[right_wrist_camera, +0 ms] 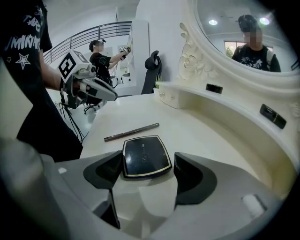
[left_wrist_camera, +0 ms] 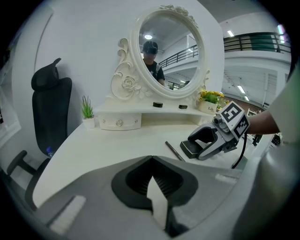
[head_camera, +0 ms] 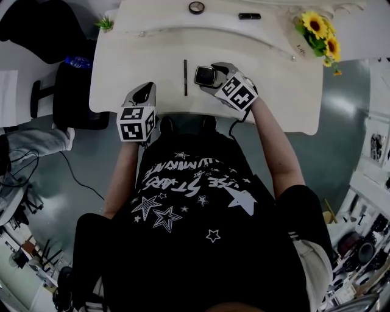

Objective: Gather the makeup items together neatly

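A black square compact with a gold rim lies flat on the white vanity table. My right gripper stands open around it: the left pad is right at its edge, the right pad a little apart. A dark makeup pencil lies just left of the compact. My left gripper hovers at the table's front edge, left of the pencil, shut and empty. In the left gripper view the pencil and the right gripper show ahead to the right.
On the raised shelf under the oval mirror sit a round dark item and a small black bar-shaped item. Yellow flowers stand at the right, a small green plant at the left. A black chair stands left of the table.
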Demonstrator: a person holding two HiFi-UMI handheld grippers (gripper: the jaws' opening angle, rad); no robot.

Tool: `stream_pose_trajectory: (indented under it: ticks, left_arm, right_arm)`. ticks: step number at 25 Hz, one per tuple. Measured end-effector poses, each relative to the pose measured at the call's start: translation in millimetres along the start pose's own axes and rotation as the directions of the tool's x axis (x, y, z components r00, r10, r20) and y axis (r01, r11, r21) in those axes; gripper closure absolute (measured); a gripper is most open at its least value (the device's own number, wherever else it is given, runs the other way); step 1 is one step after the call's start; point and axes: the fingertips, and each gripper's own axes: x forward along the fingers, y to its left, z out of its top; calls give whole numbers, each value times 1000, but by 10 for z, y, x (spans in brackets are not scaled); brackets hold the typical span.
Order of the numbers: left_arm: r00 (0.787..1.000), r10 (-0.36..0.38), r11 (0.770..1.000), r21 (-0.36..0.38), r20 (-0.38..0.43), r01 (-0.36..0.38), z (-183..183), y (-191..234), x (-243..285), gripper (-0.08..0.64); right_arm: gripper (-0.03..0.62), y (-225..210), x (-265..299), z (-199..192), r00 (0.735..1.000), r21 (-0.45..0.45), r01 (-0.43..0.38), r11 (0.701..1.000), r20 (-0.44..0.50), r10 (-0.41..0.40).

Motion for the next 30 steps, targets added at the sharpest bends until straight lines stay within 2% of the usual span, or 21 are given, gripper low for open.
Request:
stream_pose_trajectory:
  ticks: [5,9,15,18,22,25,27,30]
  left_arm:
    - [1000,-13,1000,-8,4,13,16,43,4,558]
    - [1000,-14,1000,-7,18,14,68,120,18,558]
    - [998,-8,1000,-15,55,9,213,290,39,558]
    - [997,-9,1000,-15,73,10,312,374,60,558]
    - [994,-7,1000,-13,107,9,504,512,88,558]
    - [991,-6,1000,-13,130,8,642,618,107,558]
    - [990,-7,1000,-16,141,10,709,679,117,558]
    - [989,-5,1000,-21,148,8,770,772,136,558]
  right_arm:
    - [156,50,-28,29,1000,-7,-16,1000,-5,16]
    - [156,5,-129,151,999,11,15,1000,30,-15]
    - [171,-232,-348,539,985,68,89,994,141,-98]
    - [197,-432,-437,823,962,109,144,984,218,-165]
    - [234,-797,-531,1177,908,208,247,947,292,-301]
    - [274,-1081,-550,1341,865,306,311,900,301,-401]
    - [308,-1227,-529,1409,848,352,336,874,291,-443]
    - [323,-1410,-473,1491,831,379,380,844,261,-492]
